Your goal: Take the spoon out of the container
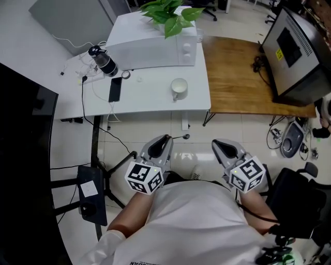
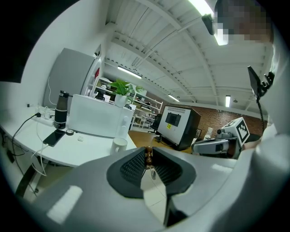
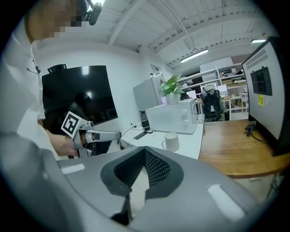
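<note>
My left gripper [image 1: 166,137] is held in front of the person's body, above the floor, and is shut on a thin spoon [image 1: 182,137] that sticks out to the right past its tips. In the left gripper view the spoon's brown beaded handle [image 2: 148,156] shows, pinched between the pads. The white mug [image 1: 179,88] stands empty on the white table [image 1: 150,101], well ahead of both grippers; I also see the mug [image 2: 119,145] from the left gripper and the mug [image 3: 171,141] from the right one. My right gripper [image 1: 220,144] is shut with nothing in it.
On the white table stand a white microwave [image 1: 155,49] with a plant [image 1: 168,15] on top, a dark blender bottle [image 1: 103,61] and a phone [image 1: 115,89] with cables. A wooden table [image 1: 238,72] with a monitor [image 1: 295,52] is at the right, and a black chair [image 1: 295,196] at the near right.
</note>
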`<state>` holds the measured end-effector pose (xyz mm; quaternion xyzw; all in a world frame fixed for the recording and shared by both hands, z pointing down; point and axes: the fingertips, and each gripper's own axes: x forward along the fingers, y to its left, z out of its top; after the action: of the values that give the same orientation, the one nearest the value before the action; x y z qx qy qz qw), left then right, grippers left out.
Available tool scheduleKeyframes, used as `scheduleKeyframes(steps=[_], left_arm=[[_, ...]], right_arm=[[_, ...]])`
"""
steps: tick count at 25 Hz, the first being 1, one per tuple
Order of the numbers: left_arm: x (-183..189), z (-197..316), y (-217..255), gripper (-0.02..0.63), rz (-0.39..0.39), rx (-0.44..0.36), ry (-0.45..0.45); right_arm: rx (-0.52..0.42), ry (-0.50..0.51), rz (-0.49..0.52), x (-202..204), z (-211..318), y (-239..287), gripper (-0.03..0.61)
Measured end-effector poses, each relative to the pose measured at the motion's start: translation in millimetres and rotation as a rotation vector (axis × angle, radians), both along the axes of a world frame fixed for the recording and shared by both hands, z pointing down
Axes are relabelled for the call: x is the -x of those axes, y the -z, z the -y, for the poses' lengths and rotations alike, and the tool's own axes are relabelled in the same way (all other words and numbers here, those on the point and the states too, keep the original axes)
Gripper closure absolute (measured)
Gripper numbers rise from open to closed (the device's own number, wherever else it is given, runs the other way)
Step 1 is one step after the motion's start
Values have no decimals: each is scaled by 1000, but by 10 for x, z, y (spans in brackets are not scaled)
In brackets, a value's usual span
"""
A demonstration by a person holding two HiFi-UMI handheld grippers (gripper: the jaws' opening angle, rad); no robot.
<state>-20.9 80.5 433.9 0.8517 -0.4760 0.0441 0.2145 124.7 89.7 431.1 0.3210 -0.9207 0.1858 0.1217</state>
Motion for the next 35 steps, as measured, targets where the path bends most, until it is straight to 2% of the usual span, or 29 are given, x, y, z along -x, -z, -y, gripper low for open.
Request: scheduleKeyframes(steps=[12,21,35], left_arm=[[336,64,122,561,-1,-6,-83],[381,41,164,561,29,-16,-149],[473,-32,204,561,20,-27,-147]], right_arm=[[16,-33,-14,462,-24,47,571],[1,-51,-12,634,-44,82,572],[0,-62,-40,670,-174,75,572]])
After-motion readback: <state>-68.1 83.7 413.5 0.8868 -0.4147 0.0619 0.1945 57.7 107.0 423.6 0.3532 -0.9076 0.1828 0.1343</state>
